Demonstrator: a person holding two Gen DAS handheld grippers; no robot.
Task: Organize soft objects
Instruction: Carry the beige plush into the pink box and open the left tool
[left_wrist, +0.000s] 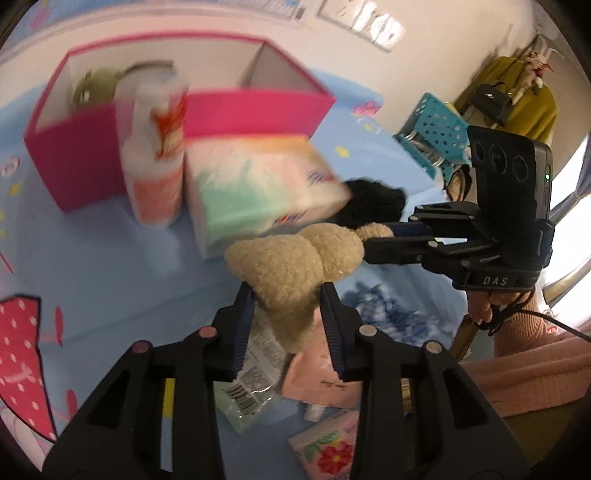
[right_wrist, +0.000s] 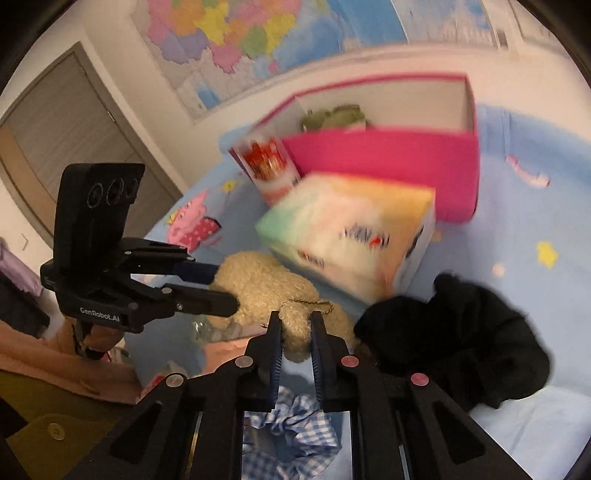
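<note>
The right gripper (right_wrist: 296, 334) pinches a nub of the beige plush toy (right_wrist: 266, 284), and the left gripper (right_wrist: 221, 286) clamps its other side. Beyond the toy lies a tissue box (right_wrist: 351, 236), then a pink box (right_wrist: 388, 162). A black cloth (right_wrist: 461, 332) lies right of the toy.

Plush (left_wrist: 291, 266) nubbly, matt fleece, black cloth (right_wrist: 461, 332) fuzzy and matt, gingham rag (right_wrist: 291, 421) thin woven cotton, pink box (left_wrist: 236, 110) smooth card, grippers (left_wrist: 288, 325) matt black plastic, sheet (left_wrist: 110, 266) smooth printed cloth

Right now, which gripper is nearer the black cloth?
Right. The right gripper, clamped on the beige plush, sits just beside the black cloth; the left gripper grips the plush's far side.
</note>
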